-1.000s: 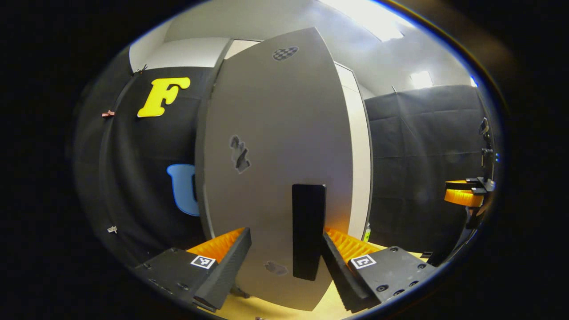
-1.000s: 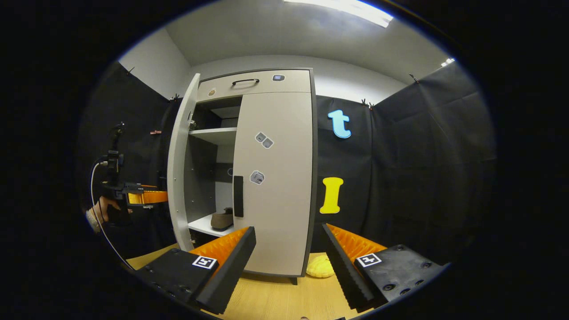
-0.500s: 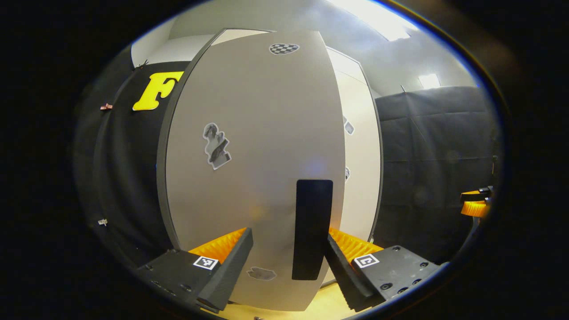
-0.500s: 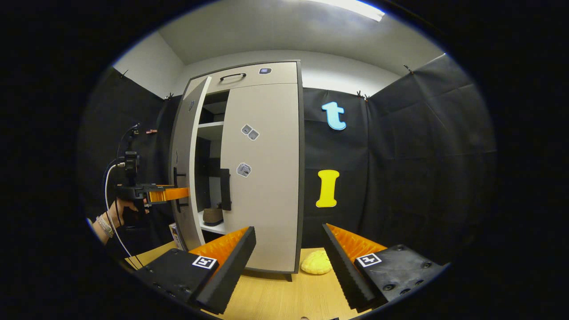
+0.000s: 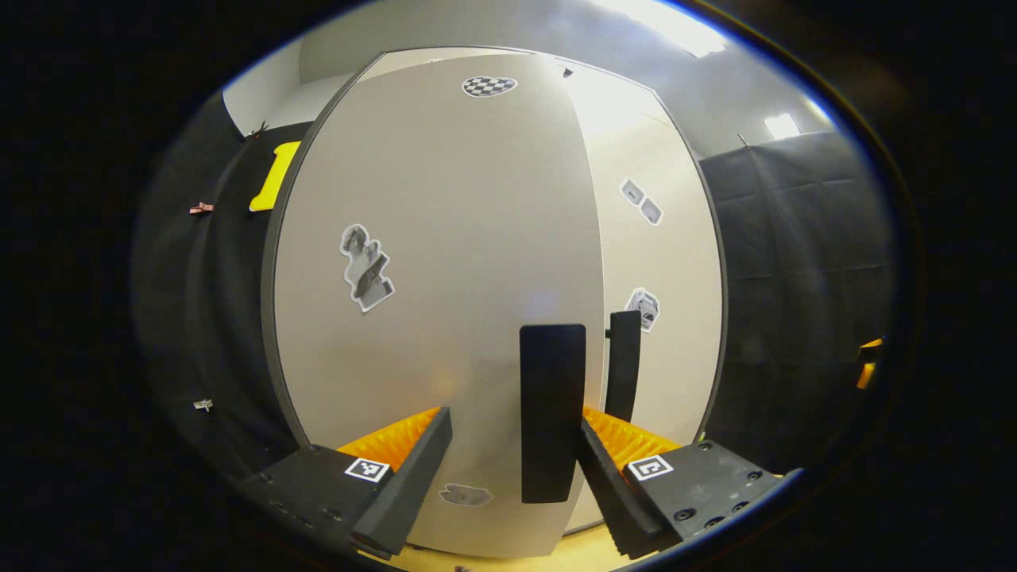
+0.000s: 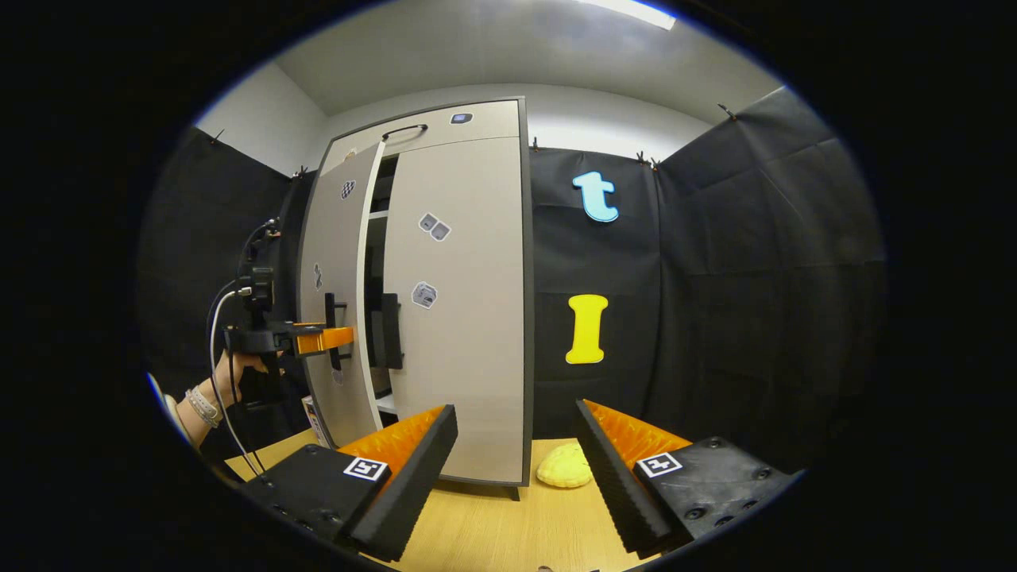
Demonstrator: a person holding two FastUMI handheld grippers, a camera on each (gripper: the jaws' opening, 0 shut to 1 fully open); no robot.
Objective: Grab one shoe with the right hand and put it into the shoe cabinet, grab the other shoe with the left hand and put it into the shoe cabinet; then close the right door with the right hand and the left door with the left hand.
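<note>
The grey shoe cabinet (image 6: pixel 465 318) stands ahead with its right door (image 6: pixel 469 342) shut. Its left door (image 5: pixel 445 302) is almost shut, leaving a narrow dark gap (image 6: pixel 373 318). My left gripper (image 5: pixel 512 469) is open and right up against that door, its fingers on either side of the black handle (image 5: pixel 552 413). In the right gripper view, a hand (image 6: pixel 238 377) holds the left gripper (image 6: pixel 322 340) against the left door. My right gripper (image 6: pixel 516 469) is open with nothing in it, well back from the cabinet. The doors hide the shoes.
A yellow lumpy object (image 6: pixel 564 466) lies on the wooden surface (image 6: pixel 493 532) by the cabinet's right foot. The right door's black handle (image 5: pixel 624 365) is close beside the left one. Black cloth walls stand around the cabinet.
The left door has swung from wide open to nearly shut, with my left gripper following it in. The shoe on the shelf has passed out of sight. My right gripper drew back slightly.
</note>
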